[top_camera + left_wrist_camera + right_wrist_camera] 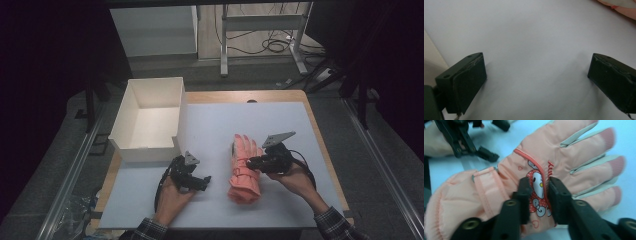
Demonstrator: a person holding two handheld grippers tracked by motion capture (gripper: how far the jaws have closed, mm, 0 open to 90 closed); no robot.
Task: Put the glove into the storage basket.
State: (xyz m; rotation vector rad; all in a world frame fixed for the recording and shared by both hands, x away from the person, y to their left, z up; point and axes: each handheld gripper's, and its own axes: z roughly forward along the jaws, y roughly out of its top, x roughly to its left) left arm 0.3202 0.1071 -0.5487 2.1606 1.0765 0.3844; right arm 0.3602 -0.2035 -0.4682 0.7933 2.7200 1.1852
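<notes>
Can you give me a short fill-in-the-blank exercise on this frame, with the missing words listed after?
1. The right gripper has its jaws set over the back of a pink ____.
2. The white box stands at the table's far ____ corner.
3. The left gripper has its jaws wide ____ over the bare white table top.
4. The glove lies with its fingers pointing ____ from the person.

Missing words: glove; left; open; away

Pink gloves: one, lying flat on the desk.
White open boxes: one.
Handheld grippers: two, left gripper, right gripper.
Hands: two.
</notes>
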